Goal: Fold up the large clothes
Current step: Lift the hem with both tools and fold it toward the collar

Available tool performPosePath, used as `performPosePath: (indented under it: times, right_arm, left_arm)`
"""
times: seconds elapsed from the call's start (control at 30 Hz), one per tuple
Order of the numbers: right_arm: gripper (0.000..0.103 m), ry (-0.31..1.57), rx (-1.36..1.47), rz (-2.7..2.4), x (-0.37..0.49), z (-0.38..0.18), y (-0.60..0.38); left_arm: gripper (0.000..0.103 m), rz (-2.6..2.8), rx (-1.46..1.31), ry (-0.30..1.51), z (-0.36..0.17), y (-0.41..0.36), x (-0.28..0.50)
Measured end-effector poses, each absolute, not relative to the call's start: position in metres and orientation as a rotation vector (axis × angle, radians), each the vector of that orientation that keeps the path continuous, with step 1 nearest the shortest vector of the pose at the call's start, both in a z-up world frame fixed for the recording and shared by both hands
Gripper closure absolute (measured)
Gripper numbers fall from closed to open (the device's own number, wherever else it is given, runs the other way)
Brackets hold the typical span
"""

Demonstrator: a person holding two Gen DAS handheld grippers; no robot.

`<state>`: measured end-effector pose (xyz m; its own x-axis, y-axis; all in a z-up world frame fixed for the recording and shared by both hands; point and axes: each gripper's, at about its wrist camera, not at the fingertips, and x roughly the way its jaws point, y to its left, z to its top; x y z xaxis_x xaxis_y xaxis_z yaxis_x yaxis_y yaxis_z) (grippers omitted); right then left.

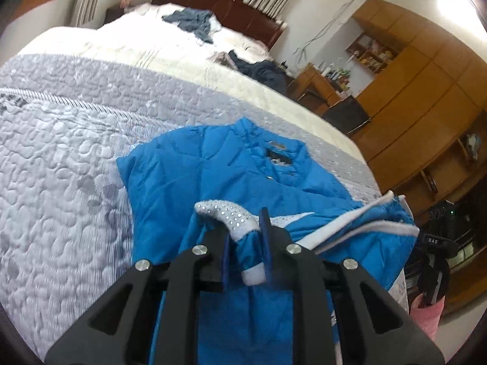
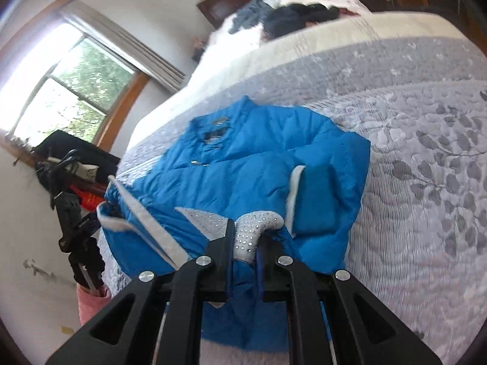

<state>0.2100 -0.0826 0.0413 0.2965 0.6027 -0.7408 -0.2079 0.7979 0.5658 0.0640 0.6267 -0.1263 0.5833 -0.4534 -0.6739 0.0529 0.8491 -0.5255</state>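
A bright blue padded jacket (image 1: 231, 170) with white trim lies on the grey quilted bed, collar toward the headboard. Its near hem is lifted off the cover. My left gripper (image 1: 245, 234) is shut on a white, rhinestone-studded corner of the hem (image 1: 231, 214), which pokes up between the fingers. In the right wrist view the same jacket (image 2: 258, 158) lies ahead, with one sleeve (image 2: 316, 200) folded across its body. My right gripper (image 2: 246, 243) is shut on another studded white corner (image 2: 258, 222) of the hem.
The bed cover (image 1: 61, 158) spreads wide to the left; in the right wrist view the cover (image 2: 426, 182) runs off to the right. Dark clothes (image 1: 194, 21) lie near the pillows. Wooden cabinets (image 1: 426, 76) and a black tripod (image 2: 76, 228) stand beside the bed's edge.
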Motion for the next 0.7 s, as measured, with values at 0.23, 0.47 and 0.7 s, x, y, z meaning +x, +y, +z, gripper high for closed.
performPosePath:
  times: [0.23, 0.47, 0.7]
  right_arm:
    - [0.092, 1.226, 0.434, 0.512, 0.244, 0.003, -0.083]
    - [0.085, 1.223, 0.491, 0.543, 0.246, 0.0, -0.095]
    - [0.065, 1.165, 0.539, 0.596, 0.226, 0.017, -0.118]
  left_arm:
    - [0.084, -0.281, -0.49, 0.963, -0.154, 0.627, 0.102]
    - [0.081, -0.313, -0.514, 0.966, -0.152, 0.631, 0.102]
    - [0.068, -0.377, -0.633, 0.942, -0.14, 0.661, 0.073]
